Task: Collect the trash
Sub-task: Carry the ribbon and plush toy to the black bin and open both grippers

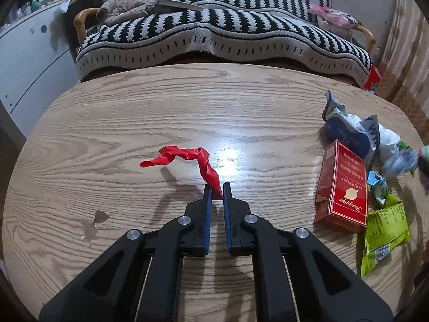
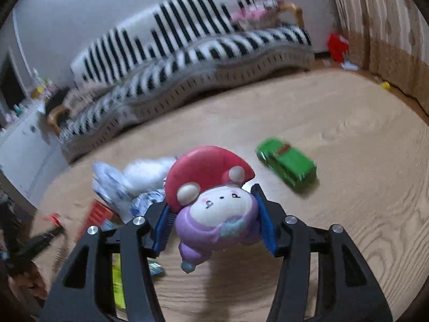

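In the left wrist view my left gripper [image 1: 216, 191] is shut on one end of a crumpled red plastic strip [image 1: 185, 158], which trails up and left over the wooden table [image 1: 161, 107]. In the right wrist view my right gripper [image 2: 211, 209] is shut on a squishy toy figure [image 2: 214, 201] with a purple body, white face and red mushroom cap, held above the table. A pile of trash lies at the table's right in the left wrist view: a red cigarette box [image 1: 341, 187], a green snack wrapper [image 1: 383, 233], a blue-white bag [image 1: 348, 131] and crumpled plastic [image 1: 396, 155].
A green toy car [image 2: 287, 163] sits on the table right of the toy figure. A black-and-white striped sofa [image 1: 214, 32] stands behind the table. A white cabinet [image 1: 29, 61] is at the left. A small brown stain [image 1: 93, 222] marks the tabletop.
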Motion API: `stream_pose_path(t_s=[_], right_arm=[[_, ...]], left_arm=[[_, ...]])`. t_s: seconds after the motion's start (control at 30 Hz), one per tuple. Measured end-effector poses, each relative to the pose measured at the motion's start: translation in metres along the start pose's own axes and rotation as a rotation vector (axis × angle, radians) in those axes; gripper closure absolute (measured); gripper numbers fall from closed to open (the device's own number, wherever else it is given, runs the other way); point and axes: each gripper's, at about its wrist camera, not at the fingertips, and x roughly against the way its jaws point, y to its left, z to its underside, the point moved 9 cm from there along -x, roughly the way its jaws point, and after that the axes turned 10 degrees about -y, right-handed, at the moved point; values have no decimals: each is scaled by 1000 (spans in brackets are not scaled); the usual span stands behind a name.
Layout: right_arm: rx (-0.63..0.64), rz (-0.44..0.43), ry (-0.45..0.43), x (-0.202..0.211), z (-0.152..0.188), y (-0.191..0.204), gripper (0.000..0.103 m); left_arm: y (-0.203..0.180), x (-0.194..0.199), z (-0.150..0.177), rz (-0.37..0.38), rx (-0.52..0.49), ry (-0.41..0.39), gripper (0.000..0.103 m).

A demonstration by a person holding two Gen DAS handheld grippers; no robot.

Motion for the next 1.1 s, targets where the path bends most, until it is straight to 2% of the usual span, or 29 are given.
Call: stream_pose_path(t_s=[0.13,0.23,0.4,0.53,0.57,0.63,0.7,0.9,1.1], right_arm=[[38,19,56,-7,16,-3,47],[79,26,86,-8,27,-4,40],[172,69,87,0,38,-8,26],[195,63,91,10,48,-10,23],[192,54,91,11,48,-10,24],[187,33,80,12,45,-10,42],[171,17,74,13,44,-11,52],[150,43,17,23,34,-12,59],[98,63,-31,29,22,-18,61]], left_arm=[[0,-1,-1,-5,-3,1,96],[0,-2,-2,-8,7,7,96],[-6,0,-3,3,7,6,96],[-7,2,-1,-5,-7,11,96],[-7,2,0,-2,-5,14,96],[-8,2,0,13,1,17,96],[-10,4,0,33,3,15,95],[-13,11,0,47,-6,1,96],[-10,13,0,36,-2,-1,96]])
